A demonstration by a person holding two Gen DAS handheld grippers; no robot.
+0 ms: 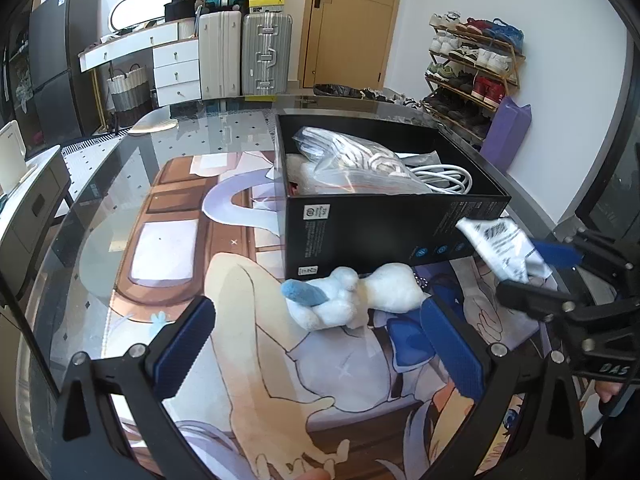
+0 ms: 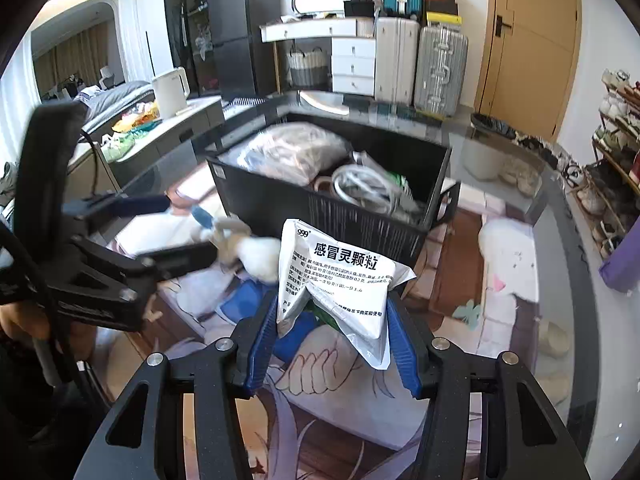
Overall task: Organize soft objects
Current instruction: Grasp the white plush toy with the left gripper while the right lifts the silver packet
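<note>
We counted one white-and-blue plush toy [image 1: 352, 298] lying on the printed table mat [image 1: 168, 248] just in front of the one black box [image 1: 384, 232], with our left gripper [image 1: 320, 344] spread wide around it and touching nothing. Our right gripper [image 2: 334, 332] was clenched on one white medicine sachet [image 2: 340, 280], held up near the box. Inside the box we saw one clear bag of fabric [image 1: 352, 156] and one coiled white cable [image 1: 444, 178].

The black box [image 1: 384, 224] stands open-topped yet crowded with a bagged bundle [image 1: 352, 160] and white cable [image 1: 448, 178] (little bare floor inside), while the counter [image 1: 132, 208] beside its left wall lies bare.
</note>
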